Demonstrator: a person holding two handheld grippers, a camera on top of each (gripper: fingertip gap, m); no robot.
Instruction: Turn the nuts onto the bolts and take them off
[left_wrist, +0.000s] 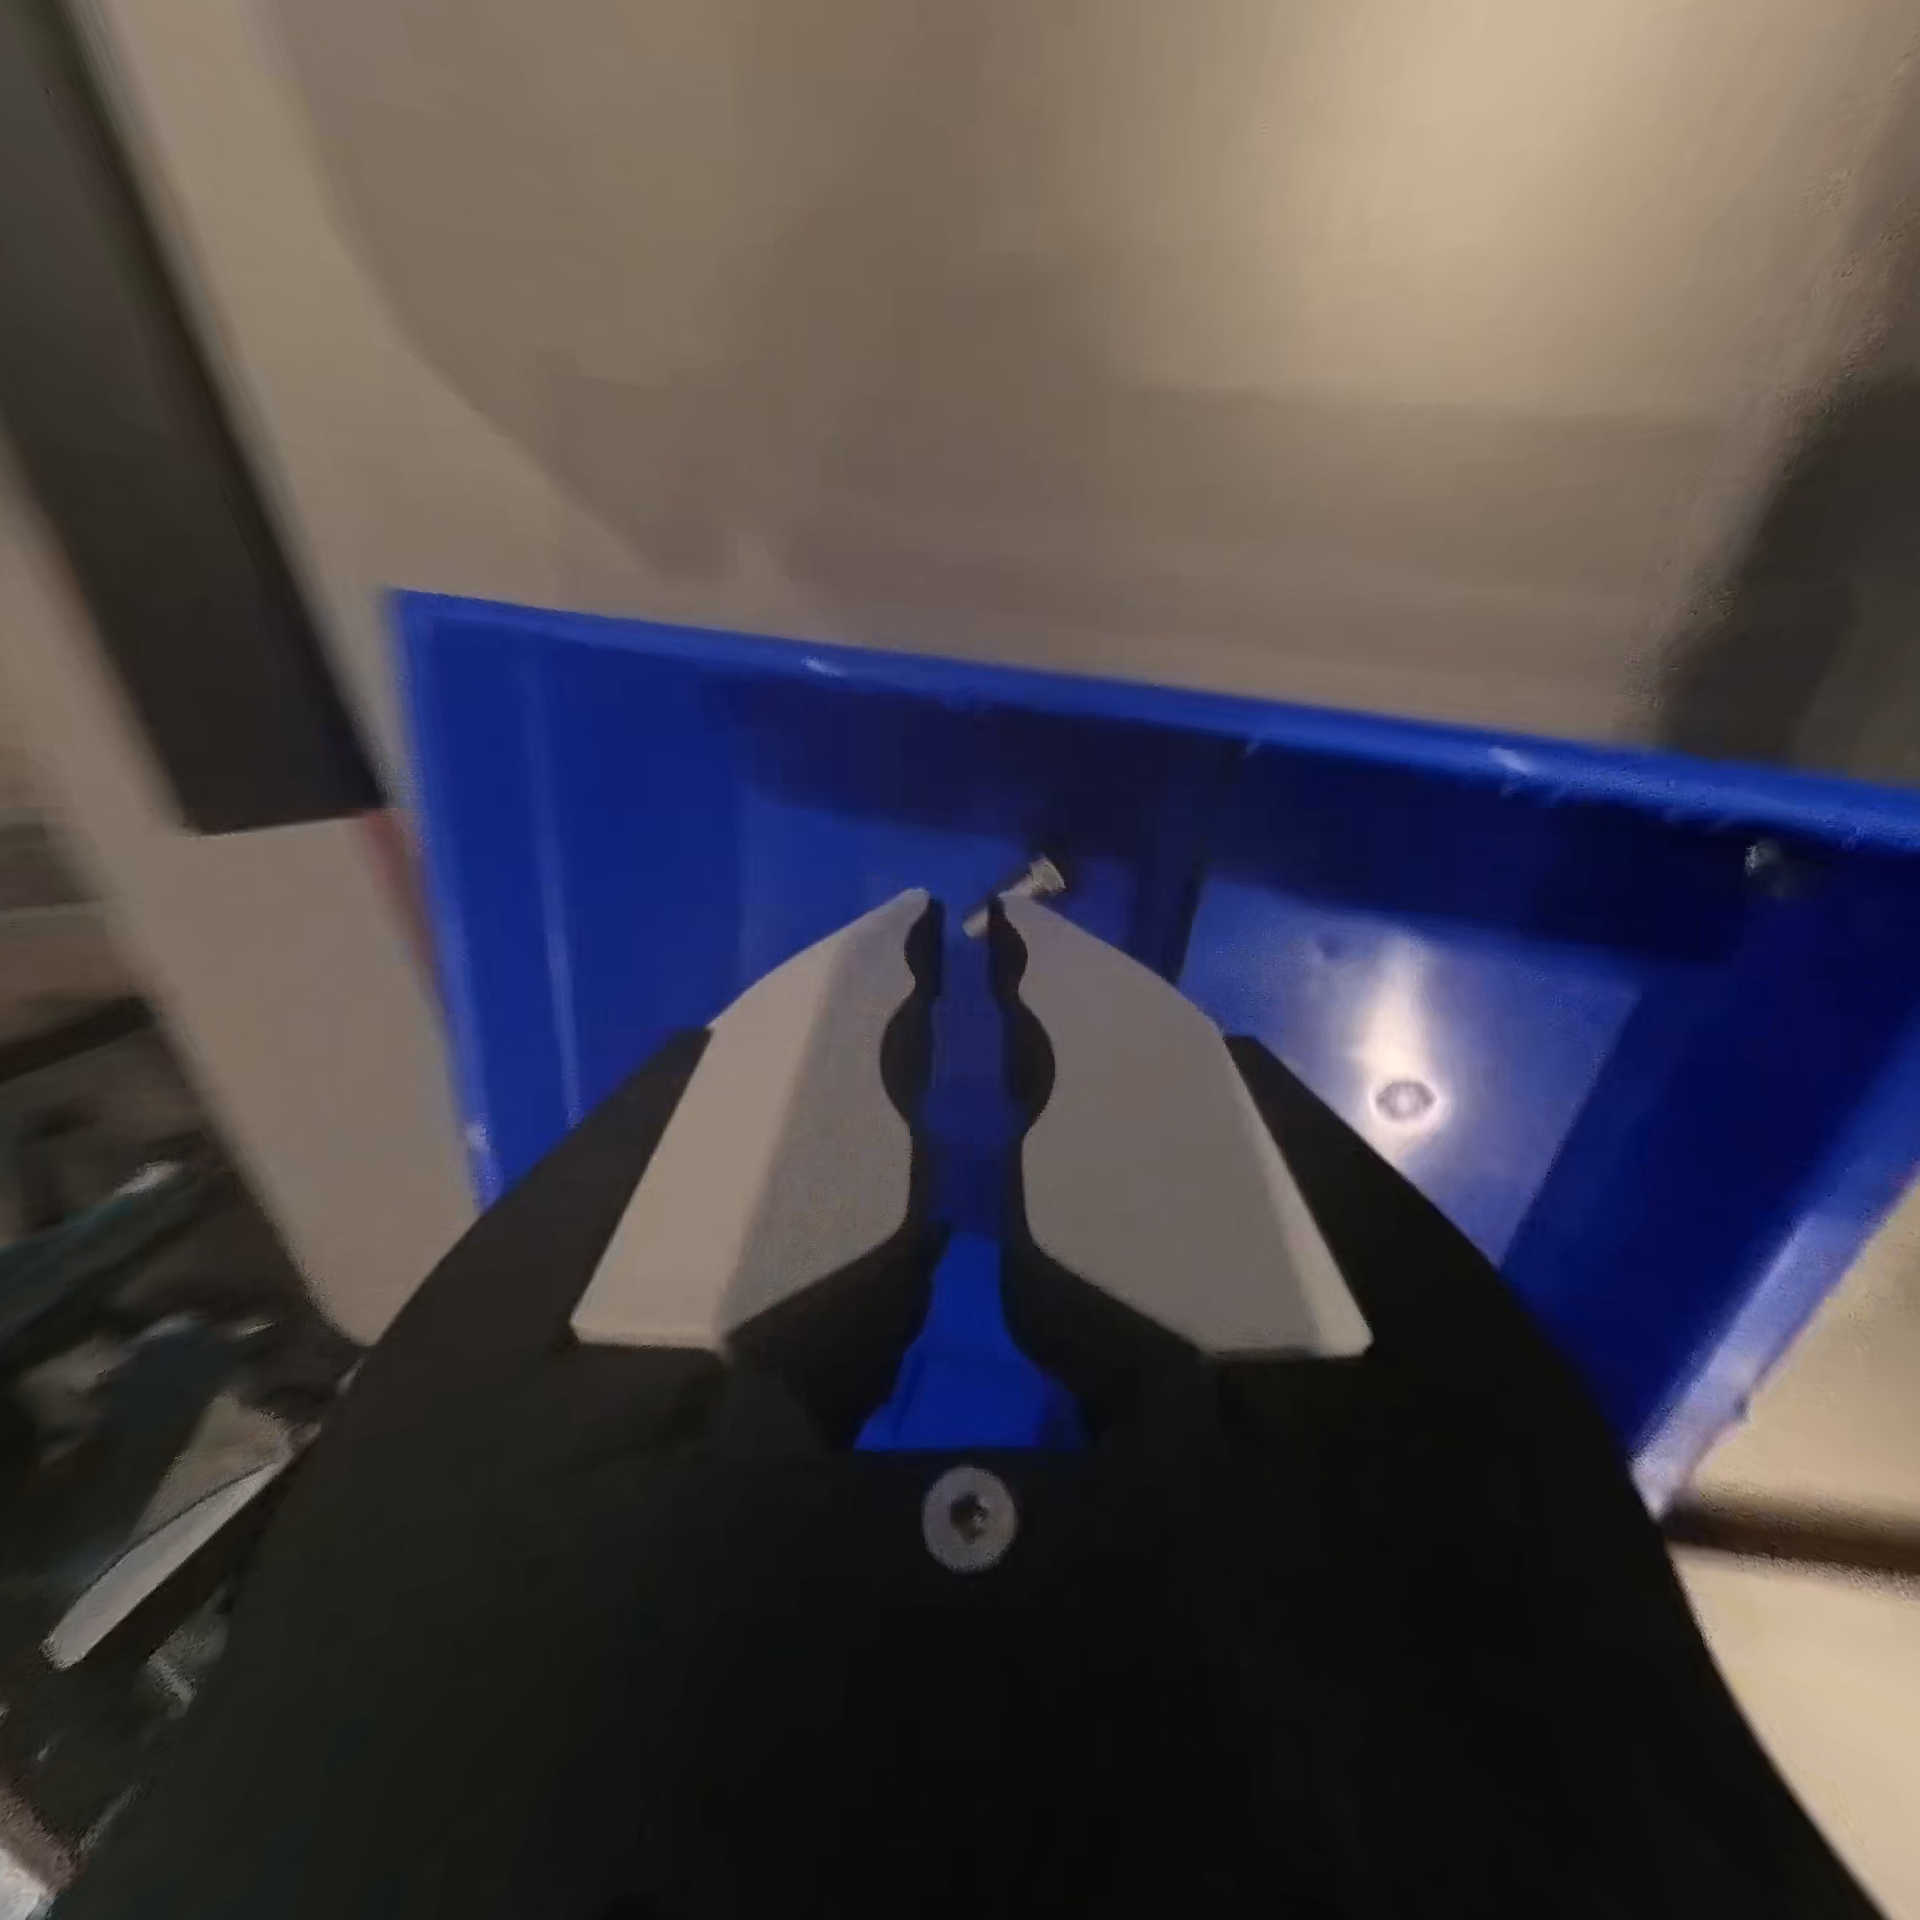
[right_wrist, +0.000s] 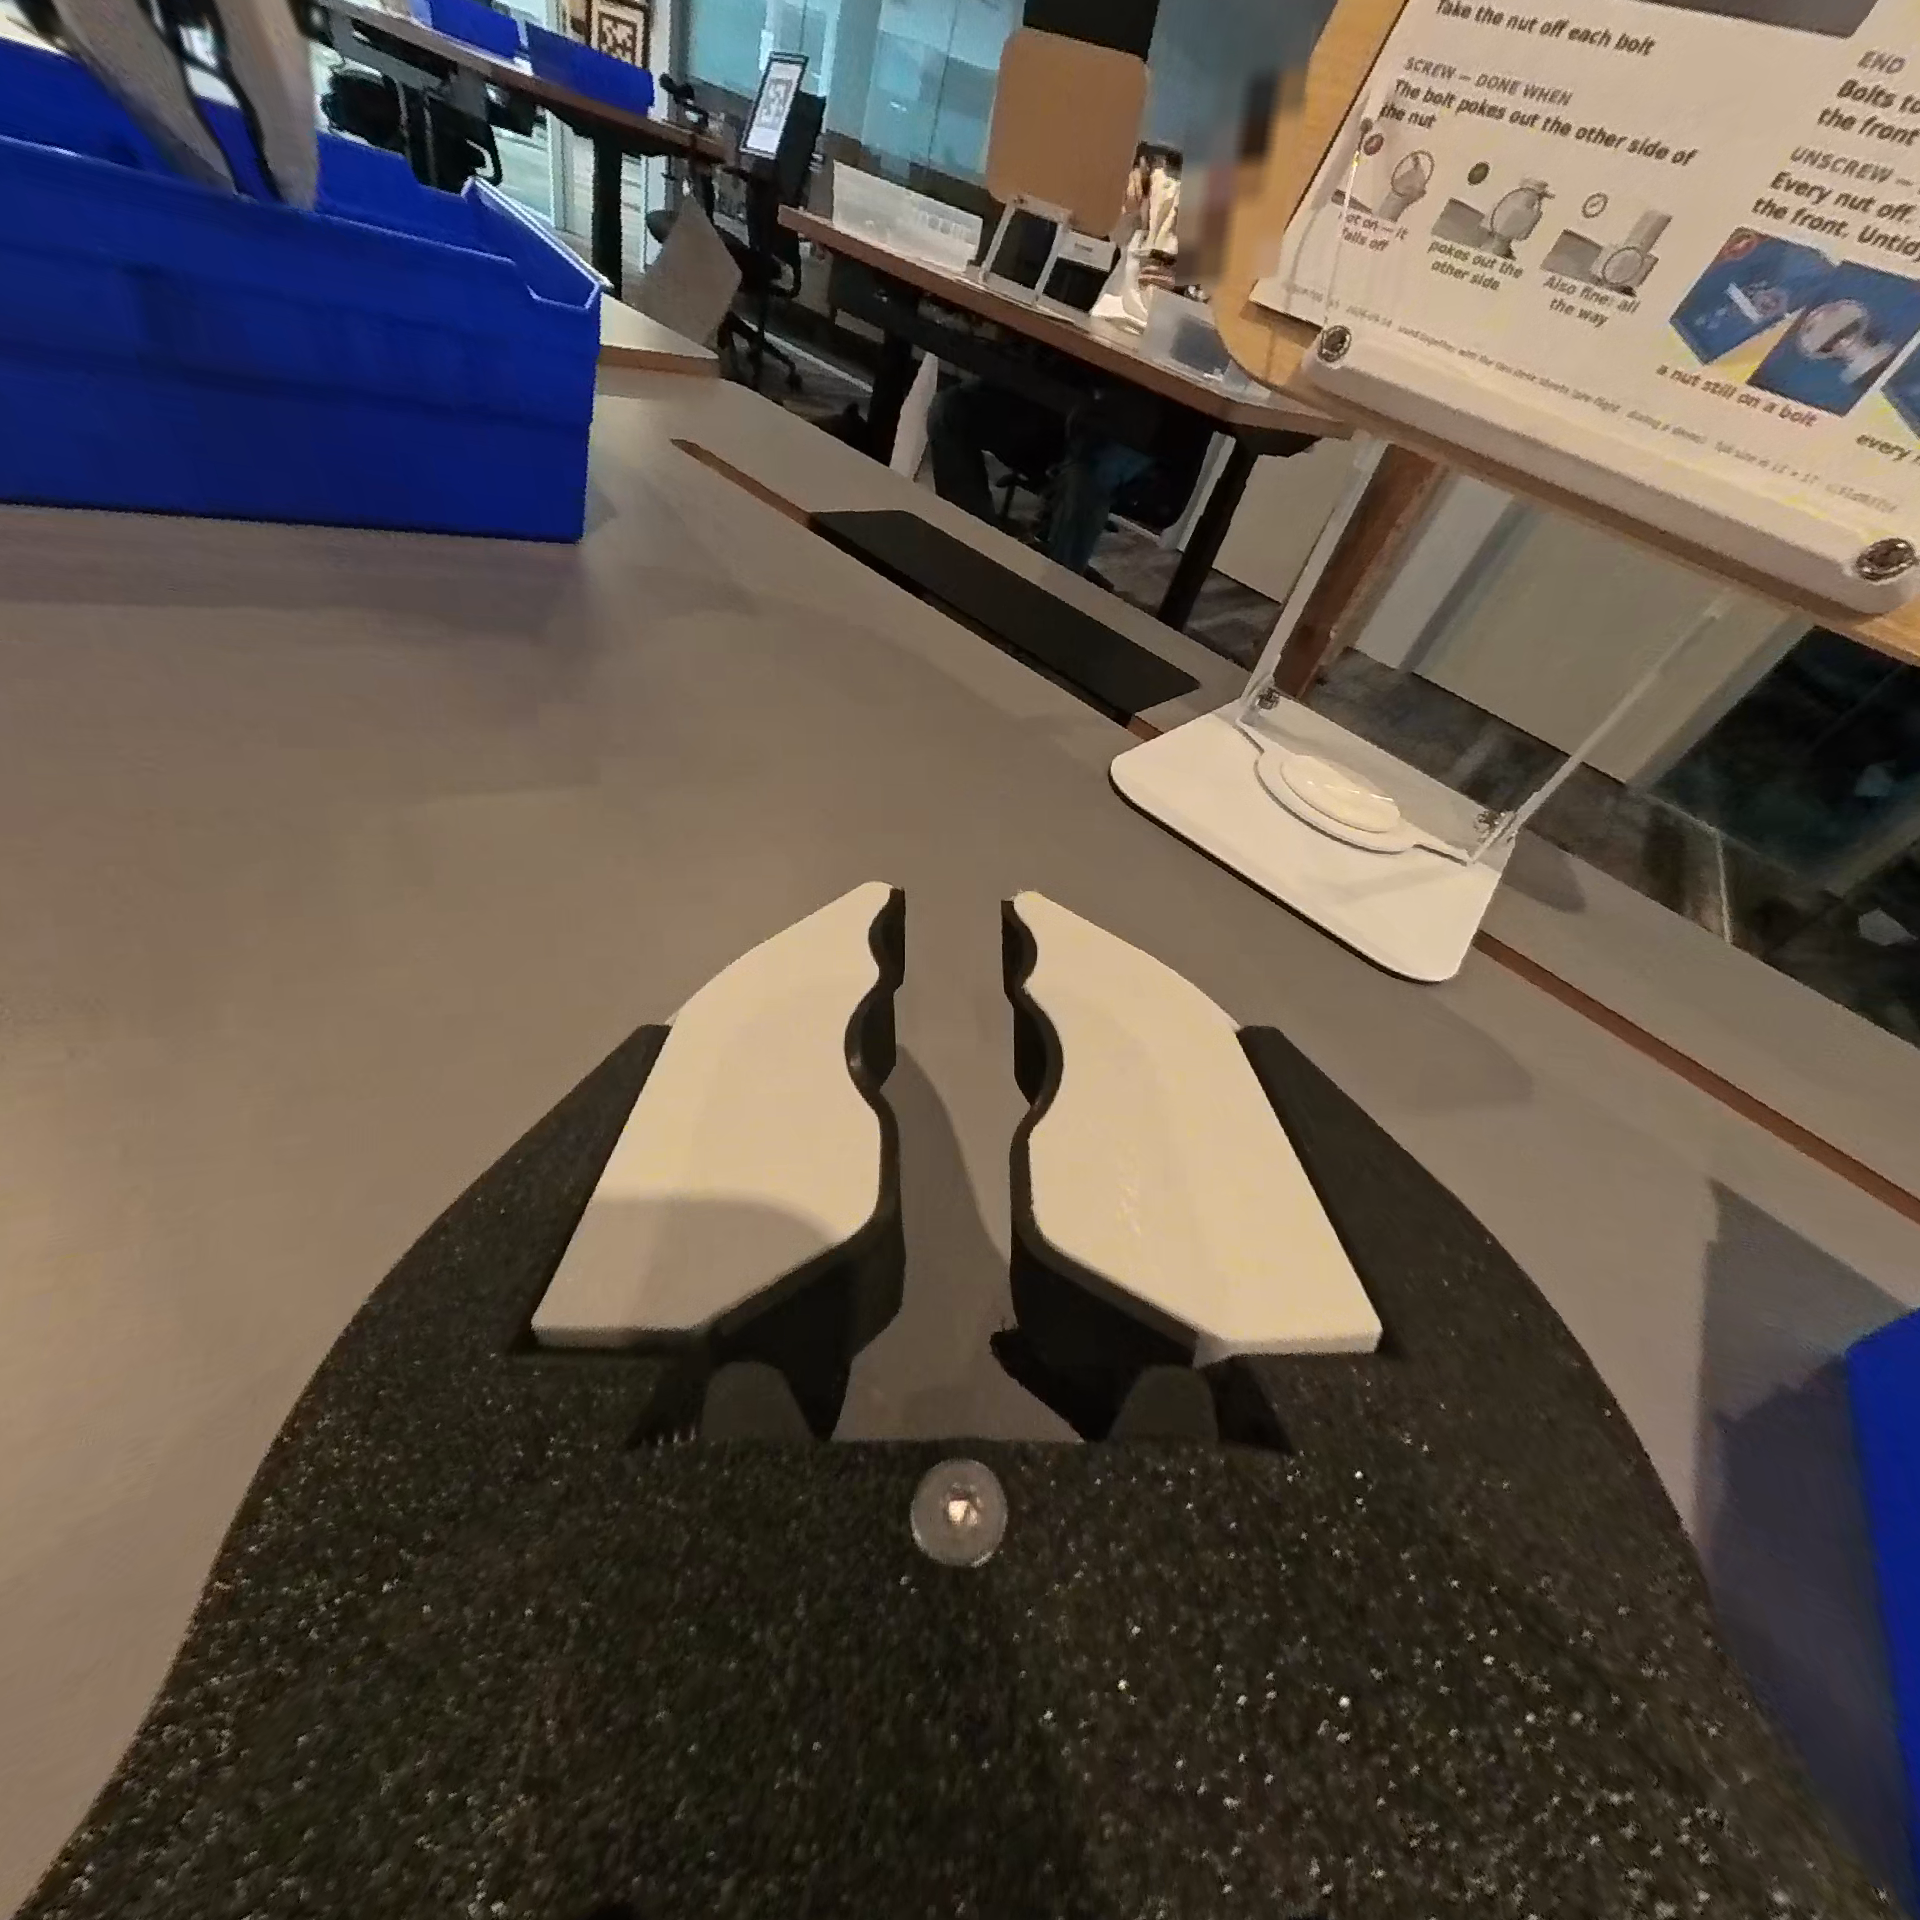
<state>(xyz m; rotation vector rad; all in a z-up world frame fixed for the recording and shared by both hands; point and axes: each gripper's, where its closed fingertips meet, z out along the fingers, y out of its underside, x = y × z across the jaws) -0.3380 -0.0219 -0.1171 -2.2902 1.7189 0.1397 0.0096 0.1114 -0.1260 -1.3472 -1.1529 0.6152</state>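
In the blurred left wrist view, a blue bin (left_wrist: 582, 935) has two compartments. A small silver bolt (left_wrist: 1029, 888) lies in the left compartment. My left gripper (left_wrist: 963, 909) hovers over it, jaws a narrow gap apart, and the bolt's near end lies right at the right fingertip (left_wrist: 1013, 935). I see nothing gripped. A nut (left_wrist: 1403, 1099) lies in the right compartment, and a small dark piece (left_wrist: 1761, 860) sits in its far corner. My right gripper (right_wrist: 953, 904) is open and empty, low over the grey table (right_wrist: 416, 831).
Stacked blue bins (right_wrist: 291, 343) stand at the table's far left, with part of the other gripper (right_wrist: 281, 104) above them. An instruction board (right_wrist: 1579, 208) on a clear stand with a white base (right_wrist: 1340, 862) stands on the right. A blue edge (right_wrist: 1886, 1507) shows at lower right. It is some 15 cm from my left tips to the nut (left_wrist: 1403, 1099).
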